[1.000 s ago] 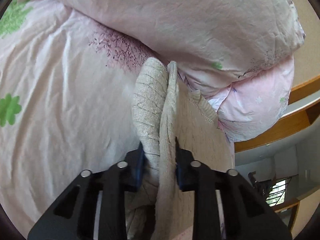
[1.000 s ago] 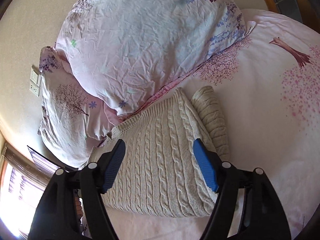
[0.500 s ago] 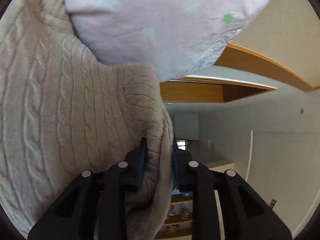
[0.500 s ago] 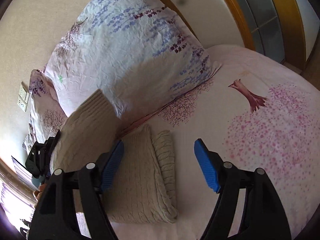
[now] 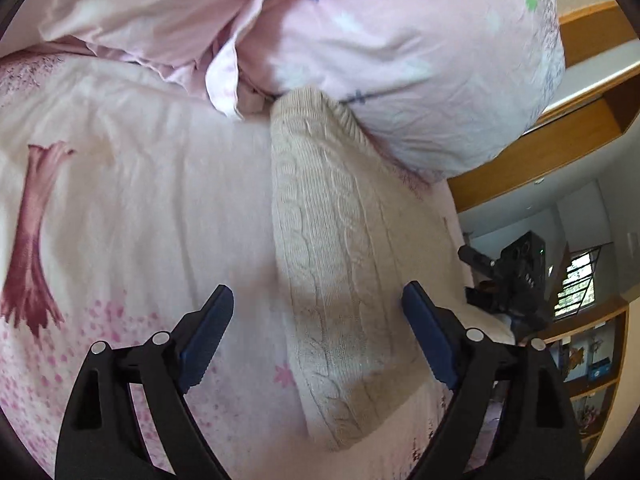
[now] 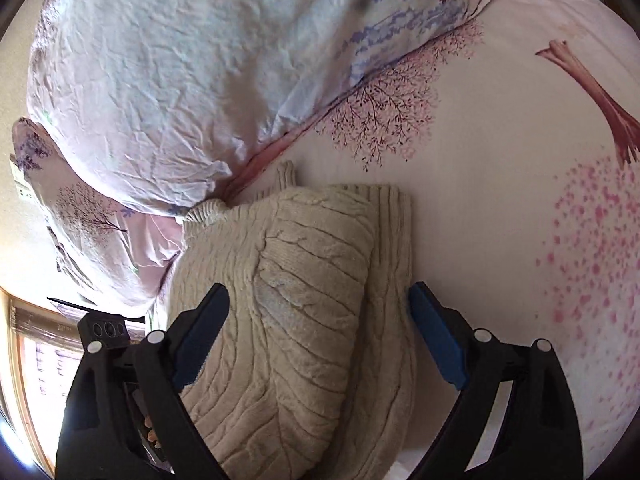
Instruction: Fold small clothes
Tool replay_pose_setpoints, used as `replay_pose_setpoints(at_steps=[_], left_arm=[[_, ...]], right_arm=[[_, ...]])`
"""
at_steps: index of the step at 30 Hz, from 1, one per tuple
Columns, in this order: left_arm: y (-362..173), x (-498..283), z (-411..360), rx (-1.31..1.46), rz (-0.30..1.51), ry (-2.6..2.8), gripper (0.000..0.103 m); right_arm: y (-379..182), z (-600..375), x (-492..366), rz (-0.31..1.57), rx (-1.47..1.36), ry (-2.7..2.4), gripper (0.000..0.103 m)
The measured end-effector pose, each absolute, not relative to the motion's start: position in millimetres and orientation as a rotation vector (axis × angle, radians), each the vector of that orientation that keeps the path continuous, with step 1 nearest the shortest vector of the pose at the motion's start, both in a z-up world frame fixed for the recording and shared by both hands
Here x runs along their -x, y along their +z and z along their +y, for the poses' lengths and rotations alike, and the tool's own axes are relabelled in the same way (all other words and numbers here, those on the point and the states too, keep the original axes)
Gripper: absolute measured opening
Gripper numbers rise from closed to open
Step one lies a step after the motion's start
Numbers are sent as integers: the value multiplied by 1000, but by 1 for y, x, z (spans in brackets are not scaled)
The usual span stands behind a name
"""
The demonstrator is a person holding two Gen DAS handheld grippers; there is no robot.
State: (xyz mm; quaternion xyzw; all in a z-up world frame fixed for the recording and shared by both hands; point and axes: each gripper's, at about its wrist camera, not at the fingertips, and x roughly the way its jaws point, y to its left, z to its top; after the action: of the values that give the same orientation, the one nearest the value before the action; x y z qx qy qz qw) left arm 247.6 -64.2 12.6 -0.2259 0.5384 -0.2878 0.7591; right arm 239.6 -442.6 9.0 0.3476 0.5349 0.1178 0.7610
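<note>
A cream cable-knit sweater (image 6: 304, 304) lies folded on the pink floral bed sheet (image 6: 500, 200), its far end against the pillows. It also shows in the left wrist view (image 5: 340, 272) as a thick folded stack. My left gripper (image 5: 320, 340) is open and empty, its blue pads either side of the sweater's near end. My right gripper (image 6: 316, 340) is open and empty, hovering above the folded sweater. The right gripper's body (image 5: 516, 276) shows at the right of the left wrist view, and the left gripper's body (image 6: 106, 330) at the lower left of the right wrist view.
Two pink floral pillows (image 6: 192, 72) lie stacked against the wall behind the sweater; they also show in the left wrist view (image 5: 400, 48). A wooden headboard frame (image 5: 560, 136) and shelves (image 5: 588, 360) stand to the right. The bed sheet (image 5: 120, 208) stretches to the left.
My left gripper carried the sweater's edge over onto the rest, let go and opened. My right gripper stayed open and came back low over the folded sweater.
</note>
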Motion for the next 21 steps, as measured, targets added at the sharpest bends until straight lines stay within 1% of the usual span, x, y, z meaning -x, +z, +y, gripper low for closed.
replay_pose_setpoints(at_steps=[1, 2, 3, 4, 5, 6, 7, 9, 12, 14, 16, 17, 18, 20, 21], left_arm=[[11, -247, -70, 479, 1164, -619, 89], [14, -244, -74, 461, 1132, -611, 92], [12, -243, -78, 439, 1130, -606, 92], [13, -243, -82, 426, 1115, -597, 92], [11, -245, -85, 441, 1103, -623, 87], [6, -247, -89, 484, 1119, -681, 70], [5, -247, -91, 509, 1120, -665, 67], [10, -243, -76, 552, 1092, -707, 38], [34, -225, -33, 598, 1056, -791, 35], [52, -205, 4, 543, 989, -753, 35], [60, -193, 43, 507, 943, -668, 37], [59, -195, 55, 469, 930, -591, 40], [55, -196, 70, 433, 926, -512, 42], [42, -201, 82, 387, 970, -362, 44], [39, -196, 91, 415, 968, -356, 44]], right_arm=[[10, -442, -241, 1149, -743, 255, 85], [8, -440, -242, 1153, -739, 257, 76], [4, -438, -243, 1166, -745, 274, 53], [0, -436, -242, 1162, -759, 293, 45], [-1, -435, -240, 1131, -772, 314, 36], [1, -432, -238, 1109, -783, 334, 31], [4, -430, -235, 1087, -784, 335, 29], [16, -422, -229, 1044, -794, 371, 27], [42, -395, -220, 993, -791, 493, 25], [49, -359, -219, 997, -745, 580, 25], [47, -317, -224, 1017, -688, 640, 26], [42, -297, -228, 1034, -640, 647, 26], [34, -275, -235, 1062, -575, 637, 30], [17, -250, -246, 1117, -455, 533, 40], [17, -250, -246, 1106, -448, 499, 51]])
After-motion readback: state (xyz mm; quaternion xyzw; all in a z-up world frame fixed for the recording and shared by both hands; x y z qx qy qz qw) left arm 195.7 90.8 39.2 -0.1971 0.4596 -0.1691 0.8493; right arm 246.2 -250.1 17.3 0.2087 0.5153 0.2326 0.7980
